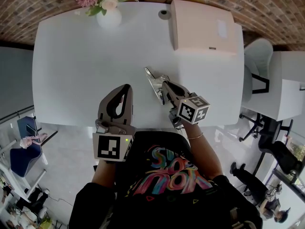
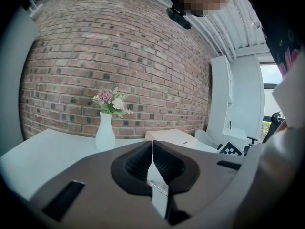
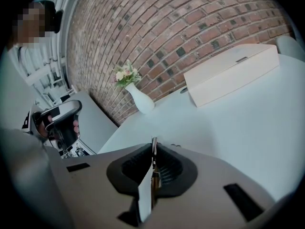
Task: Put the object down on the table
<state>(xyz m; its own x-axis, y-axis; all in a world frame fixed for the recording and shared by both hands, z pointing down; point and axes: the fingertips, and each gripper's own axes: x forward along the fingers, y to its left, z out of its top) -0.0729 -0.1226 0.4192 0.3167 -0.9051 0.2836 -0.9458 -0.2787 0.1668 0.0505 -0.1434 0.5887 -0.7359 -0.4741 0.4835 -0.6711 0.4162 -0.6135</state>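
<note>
My right gripper point(image 1: 163, 85) is over the near middle of the white table point(image 1: 86, 56), shut on a thin flat silvery object point(image 1: 152, 77) that sticks out past its tips toward the far left. In the right gripper view the object point(image 3: 147, 191) shows edge-on, pinched between the dark pads, with the gripper point(image 3: 153, 146) above the tabletop. My left gripper point(image 1: 126, 88) hovers at the table's near edge, to the left of the right one. Its jaws point(image 2: 152, 147) are shut, pads touching, with nothing between them.
A white vase with pink flowers point(image 1: 107, 6) stands at the far left of the table. A flat pale box point(image 1: 202, 25) lies at the far right. A brick wall point(image 2: 119, 56) runs behind the table. White chairs point(image 1: 259, 61) stand to the right.
</note>
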